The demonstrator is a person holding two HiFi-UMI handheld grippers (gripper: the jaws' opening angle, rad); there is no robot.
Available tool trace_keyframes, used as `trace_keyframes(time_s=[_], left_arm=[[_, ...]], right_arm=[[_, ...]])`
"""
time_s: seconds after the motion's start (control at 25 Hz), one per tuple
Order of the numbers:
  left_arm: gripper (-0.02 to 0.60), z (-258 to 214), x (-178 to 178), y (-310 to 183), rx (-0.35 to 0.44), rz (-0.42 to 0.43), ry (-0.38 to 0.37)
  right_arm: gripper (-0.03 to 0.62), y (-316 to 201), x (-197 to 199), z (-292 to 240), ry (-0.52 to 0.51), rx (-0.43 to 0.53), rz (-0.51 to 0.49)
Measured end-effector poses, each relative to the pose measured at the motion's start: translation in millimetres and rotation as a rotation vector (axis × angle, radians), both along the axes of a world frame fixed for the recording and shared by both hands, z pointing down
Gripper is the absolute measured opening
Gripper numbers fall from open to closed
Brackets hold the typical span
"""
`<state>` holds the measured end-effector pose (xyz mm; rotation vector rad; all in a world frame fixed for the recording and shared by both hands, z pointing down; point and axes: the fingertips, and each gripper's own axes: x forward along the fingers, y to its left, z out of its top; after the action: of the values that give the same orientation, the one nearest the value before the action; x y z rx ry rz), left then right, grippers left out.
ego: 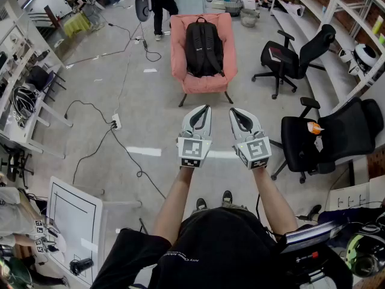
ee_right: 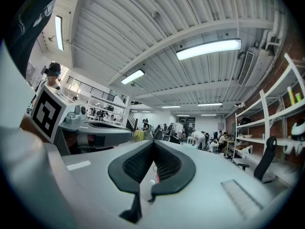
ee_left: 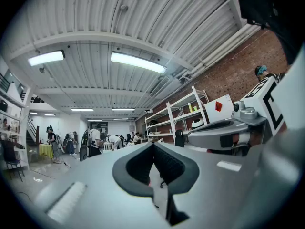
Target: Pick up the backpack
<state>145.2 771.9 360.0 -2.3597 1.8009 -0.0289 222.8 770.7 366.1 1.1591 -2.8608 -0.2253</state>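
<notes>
**Head view: backpack not yet reached**

Head view: the black backpack (ego: 204, 49) stands upright on the pink armchair (ego: 178, 53). The left gripper (ego: 206, 109) and right gripper (ego: 233, 110) are held level in front of the armchair, well apart from it.

Left gripper view: the jaws are clenched together with nothing between them.

Right gripper view: likewise clenched and empty.

By my judgement no part of the pick-up is done; the approach, opening and grasp all remain.
</notes>
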Motion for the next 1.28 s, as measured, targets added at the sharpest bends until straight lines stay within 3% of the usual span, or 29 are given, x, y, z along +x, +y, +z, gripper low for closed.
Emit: trace_keyframes(time_s=[0.6, 0.92, 1.28], left_arm=[[0.002, 7, -17, -7, -0.007, 0.027, -0.031], [0.002, 20, 0, -46, -0.036, 0.022, -0.044], [0.002, 29, 37, -101, -0.066, 0.008, -0.079]], right_arm=[[0.012, -3, -32, 9, 0.045, -0.003, -0.041], [0.012, -46, -12, 24, 0.029, -0.025, -0.043], [0.012, -116, 21, 33, -0.051, -0.064, -0.145]])
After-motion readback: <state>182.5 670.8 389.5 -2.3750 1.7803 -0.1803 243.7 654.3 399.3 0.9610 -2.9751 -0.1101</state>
